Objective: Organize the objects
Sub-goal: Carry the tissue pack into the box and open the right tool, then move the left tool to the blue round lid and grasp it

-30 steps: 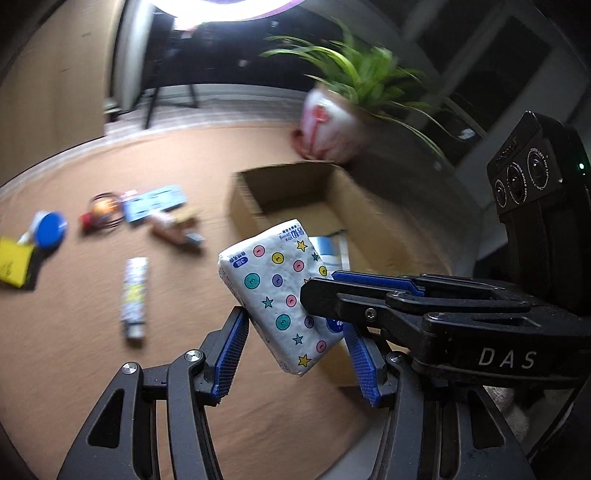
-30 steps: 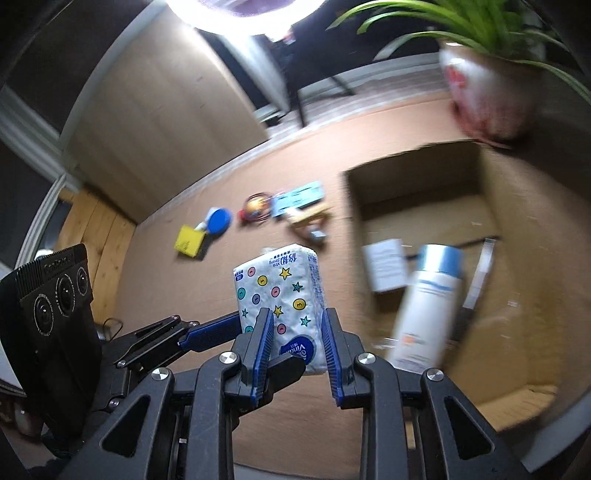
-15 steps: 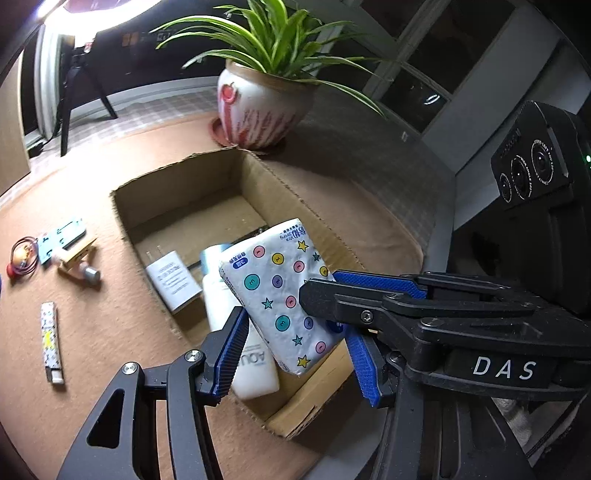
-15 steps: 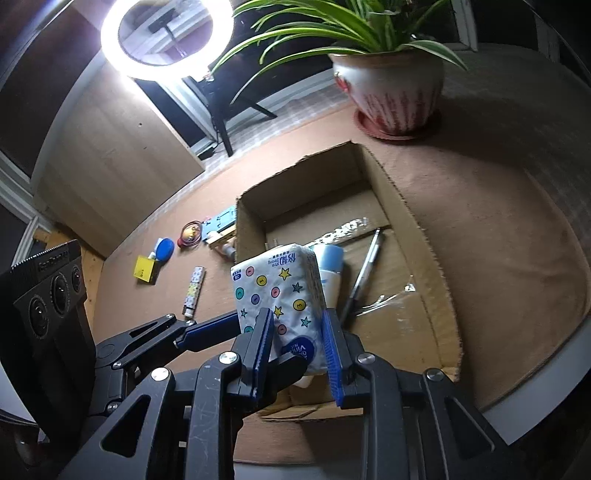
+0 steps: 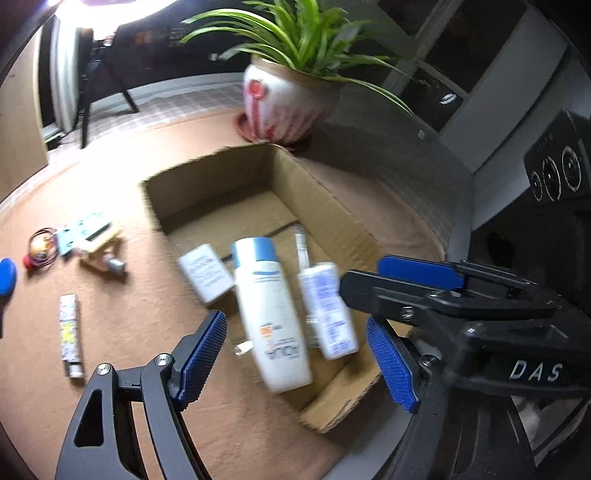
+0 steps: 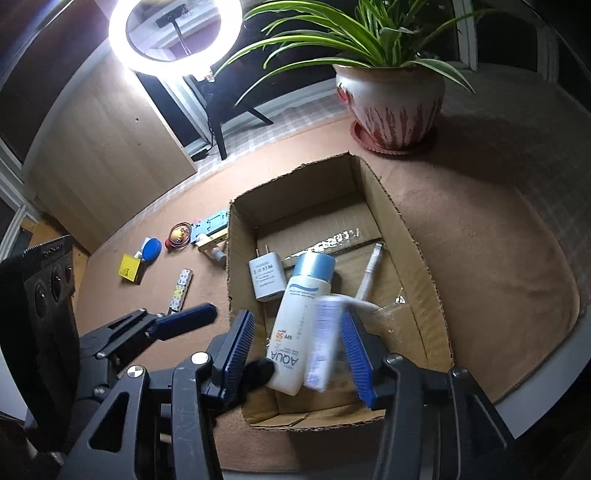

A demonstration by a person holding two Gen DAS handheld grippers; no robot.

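Light source: a ring light (image 6: 175, 35) at the top of the right wrist view, blown out to pure white; in the left wrist view only its glare shows at the top edge.
Overall level: dim room, black windows, warm pool of light on the tan tabletop (image 6: 480, 236).
Shadows: soft, falling toward the camera beside the cardboard box (image 5: 321, 206) and the plant pot (image 6: 391, 99).
Blur: the tissue pack (image 6: 325, 339) is smeared, probably by motion; the left wrist view is soft all over, the sunscreen bottle (image 5: 269, 314) included.
Distortion: strong fisheye bending, dark vignette at the corners.
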